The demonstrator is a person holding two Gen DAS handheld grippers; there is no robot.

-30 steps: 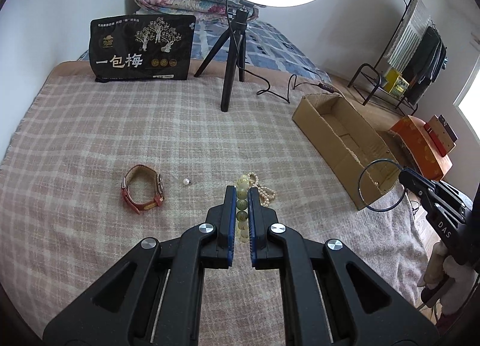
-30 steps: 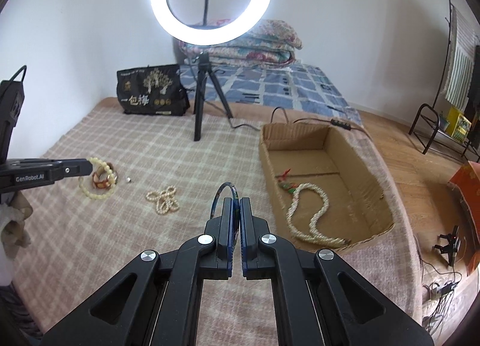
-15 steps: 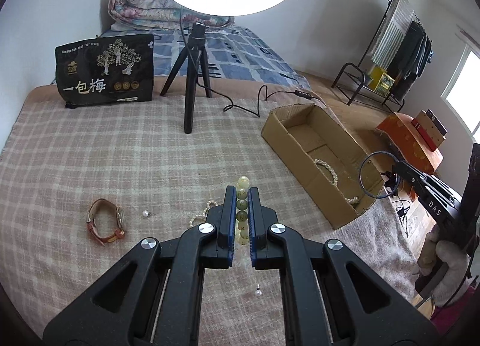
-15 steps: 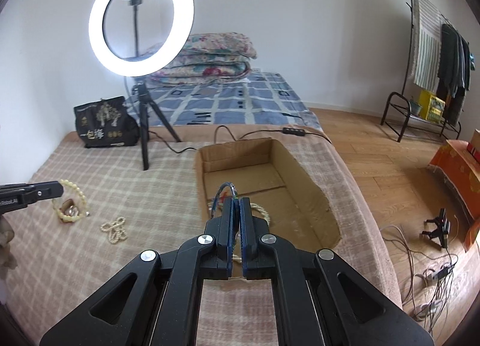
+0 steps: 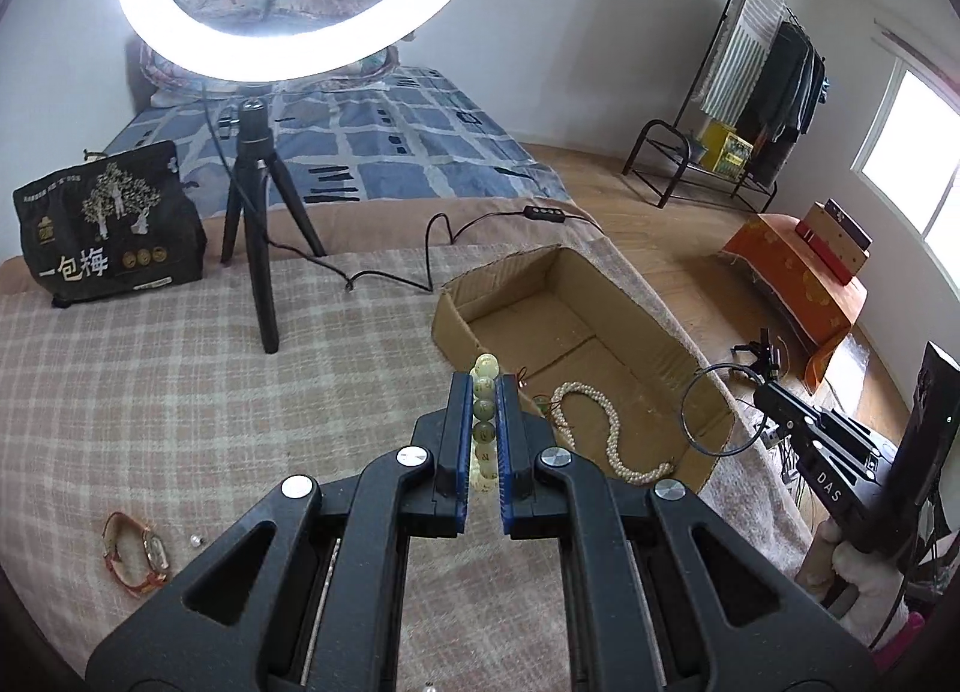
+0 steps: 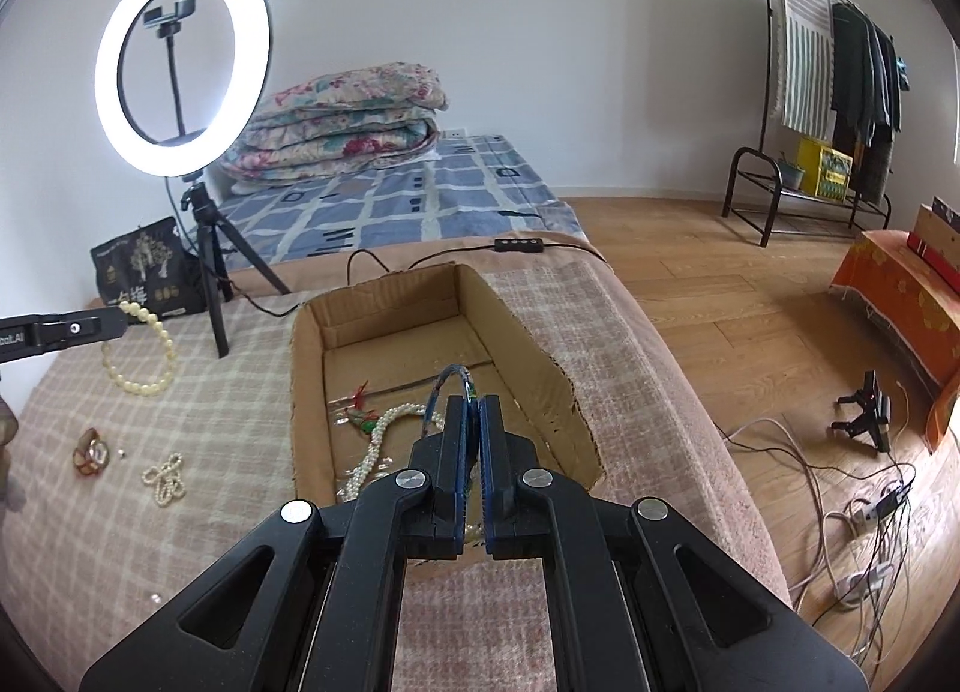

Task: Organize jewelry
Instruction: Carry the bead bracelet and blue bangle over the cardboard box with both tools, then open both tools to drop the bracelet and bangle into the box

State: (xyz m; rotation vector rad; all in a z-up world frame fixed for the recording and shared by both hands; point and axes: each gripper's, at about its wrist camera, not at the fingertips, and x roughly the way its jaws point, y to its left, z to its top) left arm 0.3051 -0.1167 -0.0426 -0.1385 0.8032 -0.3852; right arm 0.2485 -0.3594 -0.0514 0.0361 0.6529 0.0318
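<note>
My left gripper [image 5: 485, 386] is shut on a pale green bead bracelet [image 5: 485, 401], held in the air just left of the cardboard box [image 5: 456, 326]. The bracelet hangs as a loop in the right wrist view [image 6: 141, 353]. My right gripper [image 6: 473, 407] is shut on a thin dark blue bangle [image 6: 447, 383], held above the box [image 6: 306, 392]; the bangle also shows in the left wrist view [image 5: 717, 410]. A white pearl necklace [image 5: 606, 422] lies in the box. A red-strapped watch [image 5: 135, 554] and a small pearl bracelet [image 6: 165, 479] lie on the plaid blanket.
A ring light on a black tripod [image 5: 258, 224] stands behind the box, its cable [image 5: 390, 272] trailing past the box's far end. A black snack bag [image 5: 108, 230] stands at the back left. A loose pearl [image 5: 195, 540] lies by the watch. The bed edge drops right of the box.
Both grippers have moved right toward the box with their loads. The left one has carried the bead bracelet off the blanket to the box's near wall; the right one holds the bangle lower over the box.
</note>
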